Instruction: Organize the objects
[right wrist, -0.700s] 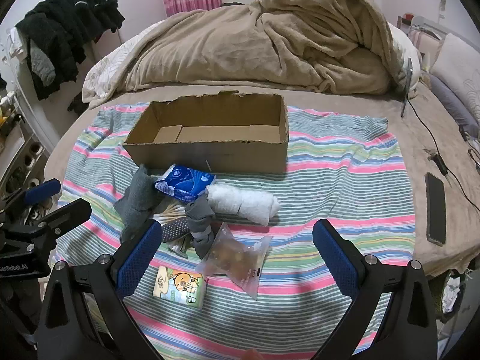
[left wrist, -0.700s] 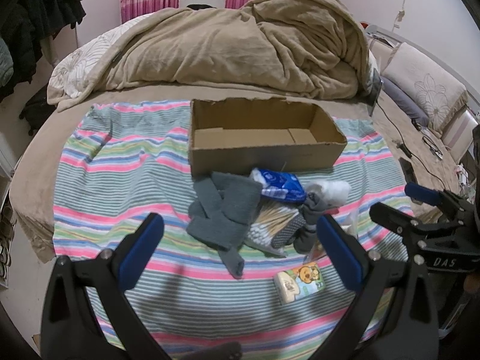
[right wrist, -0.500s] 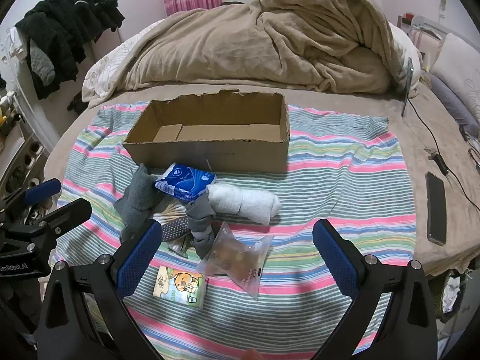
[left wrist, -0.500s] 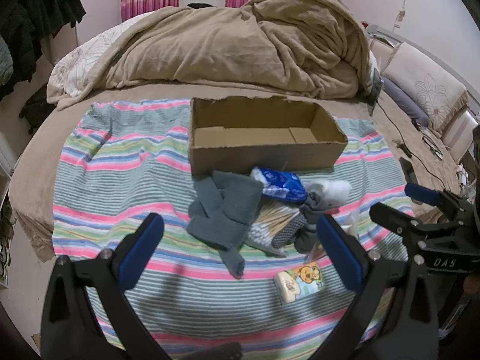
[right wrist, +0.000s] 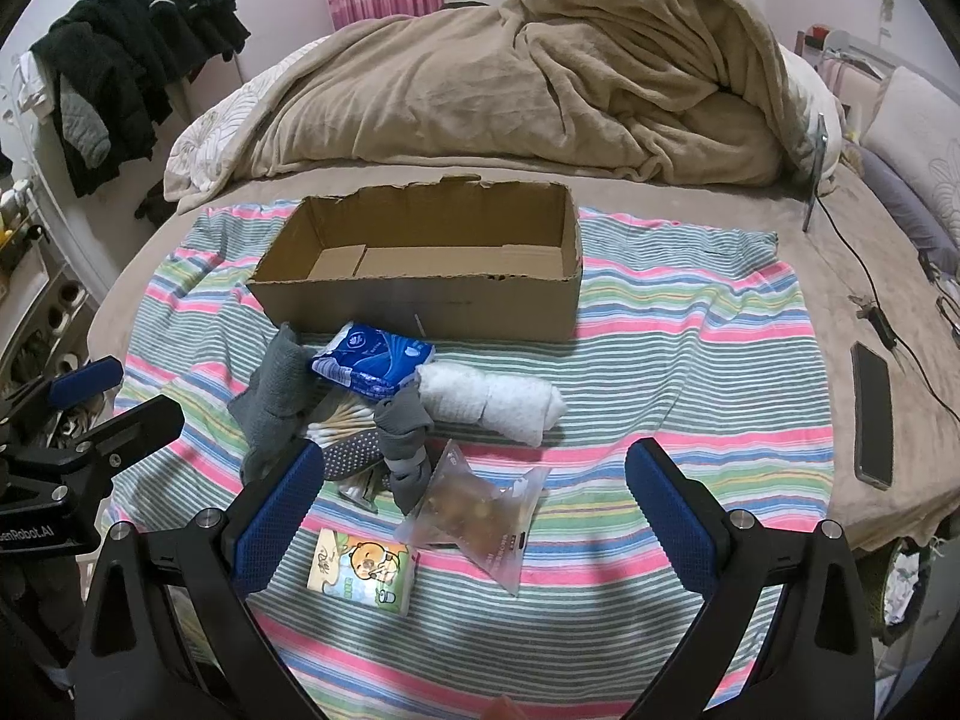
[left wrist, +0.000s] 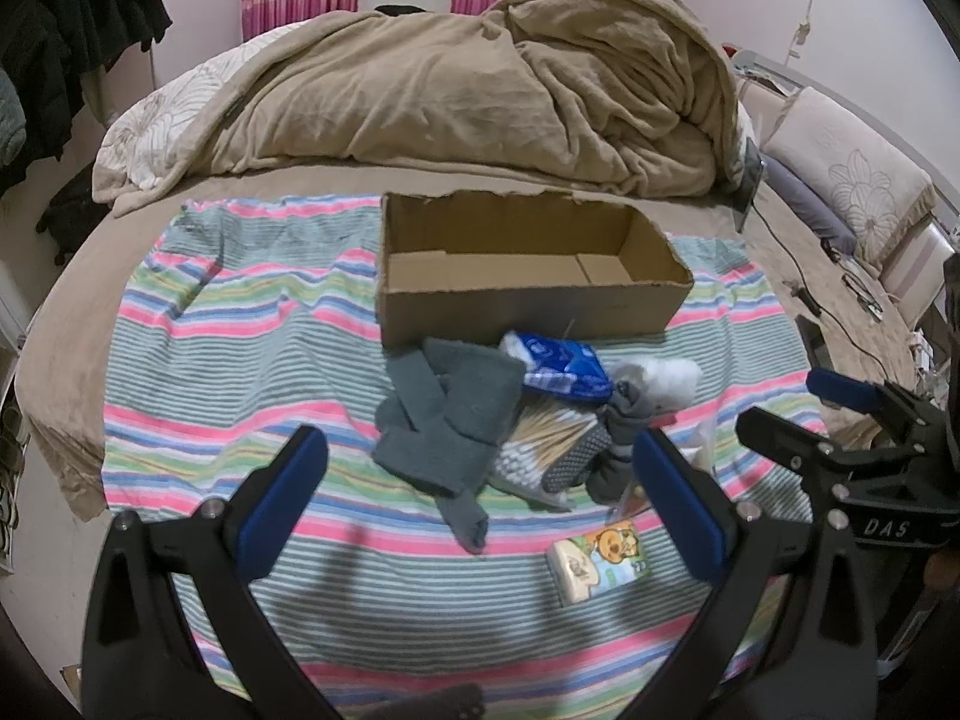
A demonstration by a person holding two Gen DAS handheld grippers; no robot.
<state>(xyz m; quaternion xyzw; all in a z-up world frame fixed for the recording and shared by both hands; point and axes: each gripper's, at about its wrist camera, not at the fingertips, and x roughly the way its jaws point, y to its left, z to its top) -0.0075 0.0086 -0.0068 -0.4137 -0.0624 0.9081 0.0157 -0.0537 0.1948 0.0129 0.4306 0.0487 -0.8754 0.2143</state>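
Observation:
An empty cardboard box (left wrist: 528, 294) (right wrist: 420, 294) stands on a striped cloth (left wrist: 240, 360) (right wrist: 690, 372) on the bed. In front of it lies a pile: a grey cloth (left wrist: 450, 414) (right wrist: 270, 402), a blue tissue pack (left wrist: 558, 360) (right wrist: 372, 360), a white rolled towel (left wrist: 660, 378) (right wrist: 492, 402), cotton swabs (left wrist: 540, 444) (right wrist: 336, 426), grey socks (right wrist: 402, 444), a clear snack bag (right wrist: 474, 510) and a cartoon tissue pack (left wrist: 600, 558) (right wrist: 360, 576). My left gripper (left wrist: 480, 492) is open and empty, short of the pile. My right gripper (right wrist: 474, 510) is open and empty above the snack bag.
A crumpled beige duvet (left wrist: 468, 90) (right wrist: 540, 78) fills the bed behind the box. A phone (right wrist: 873, 414) and cables lie at the right edge of the bed. Dark clothes (right wrist: 126, 78) hang at the left. The right gripper shows in the left wrist view (left wrist: 840, 426).
Both views have shifted very slightly forward toward the box. Nothing on the cloth has moved and both grippers stay open.

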